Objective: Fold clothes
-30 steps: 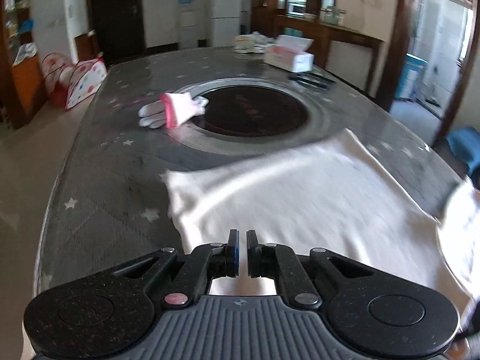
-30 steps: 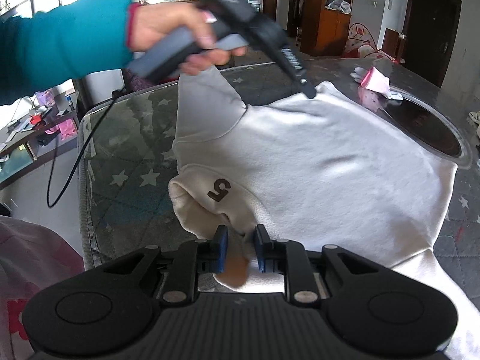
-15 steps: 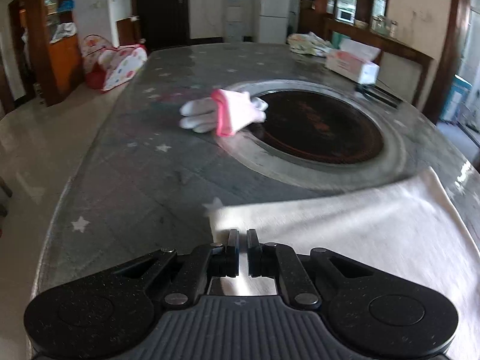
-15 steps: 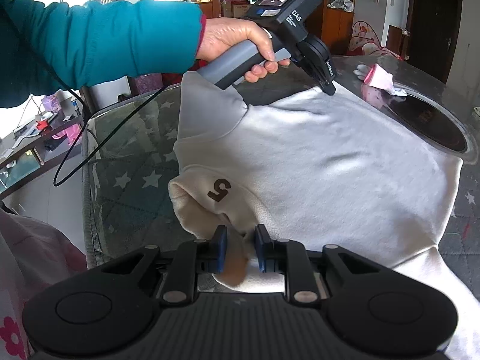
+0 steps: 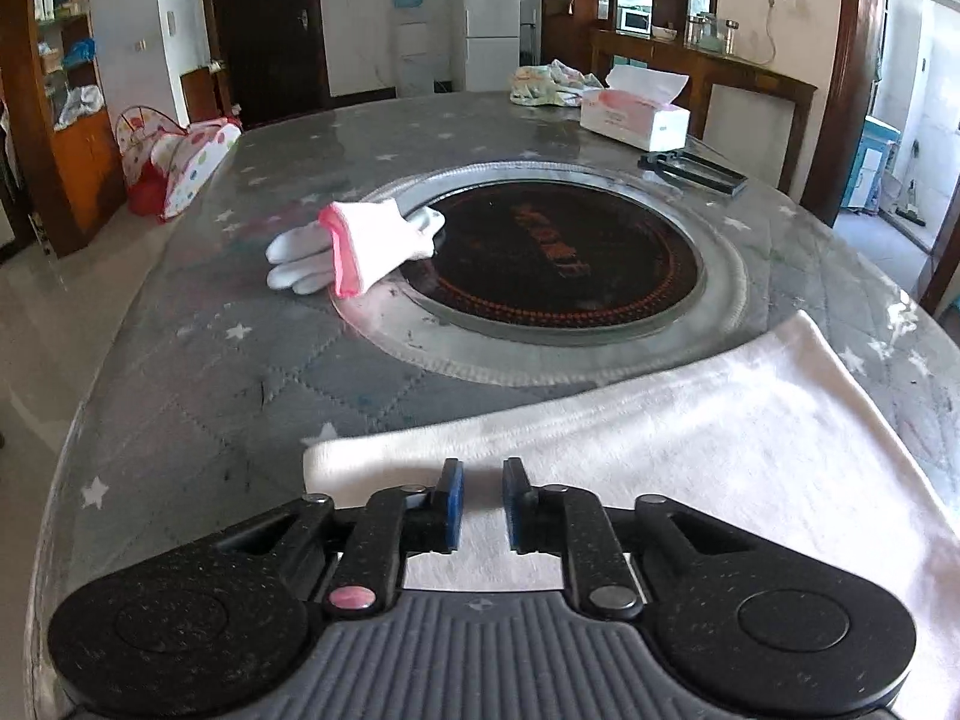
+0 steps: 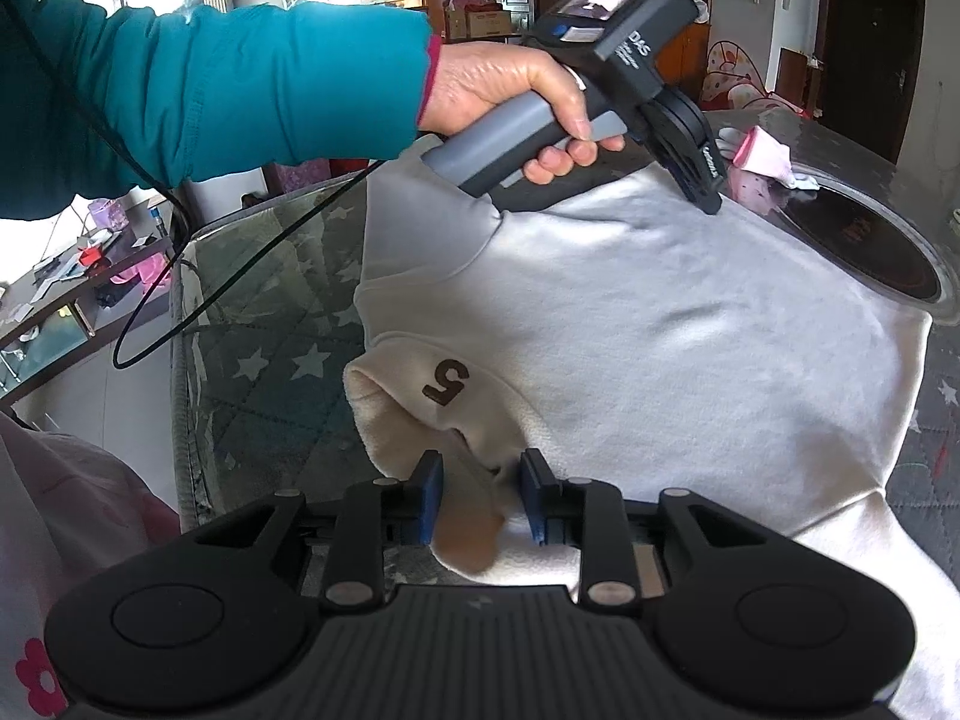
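White sweatshirt lies spread flat on the grey star-print table, near end, its far edge just short of the round dark inset; left tongs sit over the garment's near-left edge, blue pads parted with bare cloth showing between them, nothing pinched; in the right wrist view the left hand holds that tool low over the far-left part of the sweatshirt; right tongs clamp a bunched fold of the near edge, beside the cuff marked "5"; white and pink gloves lie at the inset's left rim; tissue box far right; black frame just near of it.
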`<state>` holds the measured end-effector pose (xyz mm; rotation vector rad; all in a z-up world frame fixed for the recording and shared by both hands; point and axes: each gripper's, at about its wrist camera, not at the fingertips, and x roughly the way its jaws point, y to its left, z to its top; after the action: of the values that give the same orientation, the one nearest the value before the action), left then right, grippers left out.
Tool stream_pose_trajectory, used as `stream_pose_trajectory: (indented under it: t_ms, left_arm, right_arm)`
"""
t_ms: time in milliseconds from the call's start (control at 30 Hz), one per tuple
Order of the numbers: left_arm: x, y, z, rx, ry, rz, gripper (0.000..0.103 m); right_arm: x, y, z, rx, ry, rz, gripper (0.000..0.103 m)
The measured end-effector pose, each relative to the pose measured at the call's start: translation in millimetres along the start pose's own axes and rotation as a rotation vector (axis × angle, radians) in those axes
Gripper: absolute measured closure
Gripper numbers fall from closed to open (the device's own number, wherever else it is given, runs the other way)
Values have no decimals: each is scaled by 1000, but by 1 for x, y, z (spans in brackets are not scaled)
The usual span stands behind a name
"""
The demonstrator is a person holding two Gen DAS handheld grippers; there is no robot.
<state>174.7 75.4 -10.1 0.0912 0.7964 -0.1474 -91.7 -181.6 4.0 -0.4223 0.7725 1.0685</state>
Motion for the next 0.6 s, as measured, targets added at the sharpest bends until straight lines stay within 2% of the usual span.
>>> stream_pose_trajectory:
  t_ms: [133, 233, 400, 600]
  left_arm:
    - [-11, 7, 0, -27, -9, -2, 82]
    - [-30, 8, -11, -5, -6, -13, 82]
    - [-60, 3, -43, 56, 16, -13, 82]
    - [-94, 0, -82, 89, 2, -6, 81]
  right_arm:
    - [0, 1, 1, -2, 1, 0, 73]
    - [0, 2, -1, -4, -3, 1, 70]
    - [1, 6, 0, -8, -2, -15, 69]
    - [1, 8, 0, -2, -2, -29, 68]
